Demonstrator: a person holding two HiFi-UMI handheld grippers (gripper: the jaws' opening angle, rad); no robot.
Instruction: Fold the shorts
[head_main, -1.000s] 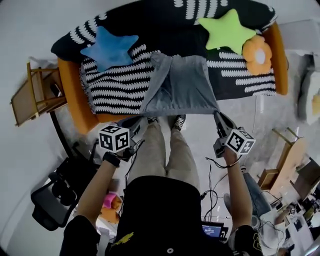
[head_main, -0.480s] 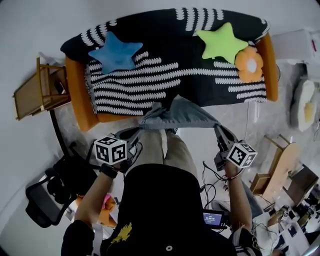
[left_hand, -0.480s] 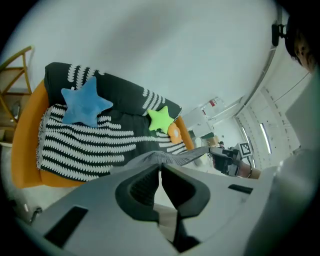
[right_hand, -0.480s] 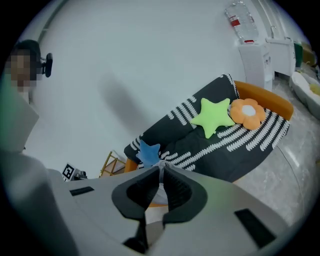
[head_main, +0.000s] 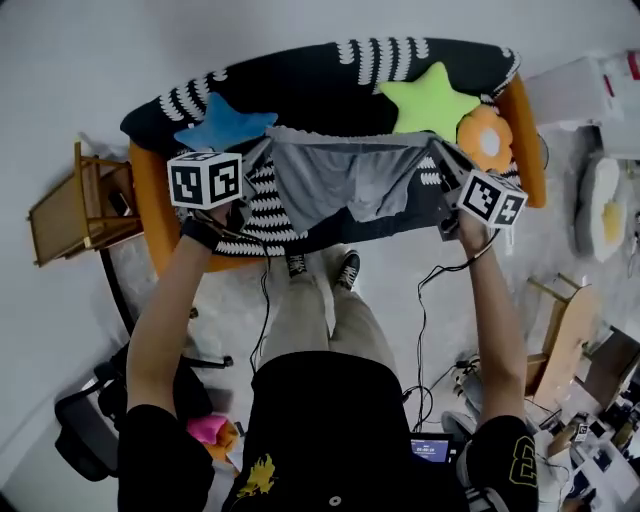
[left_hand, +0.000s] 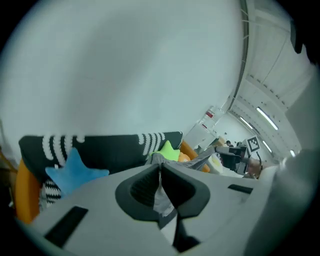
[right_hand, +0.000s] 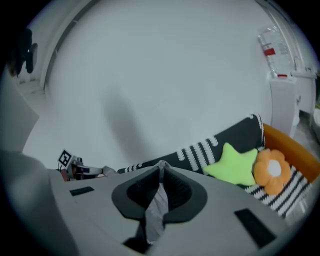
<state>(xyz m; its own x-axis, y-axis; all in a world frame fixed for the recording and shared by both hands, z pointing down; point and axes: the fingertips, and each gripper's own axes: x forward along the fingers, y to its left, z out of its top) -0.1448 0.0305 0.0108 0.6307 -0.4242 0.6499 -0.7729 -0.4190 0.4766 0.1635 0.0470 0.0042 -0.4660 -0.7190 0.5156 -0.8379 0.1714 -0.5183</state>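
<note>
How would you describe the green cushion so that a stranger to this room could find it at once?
Find the sofa under its black-and-white striped cover and go to its right-hand end. The green cushion sits there beside an orange flower cushion. Only it is both star-shaped and lime green; the other star is blue.
</note>
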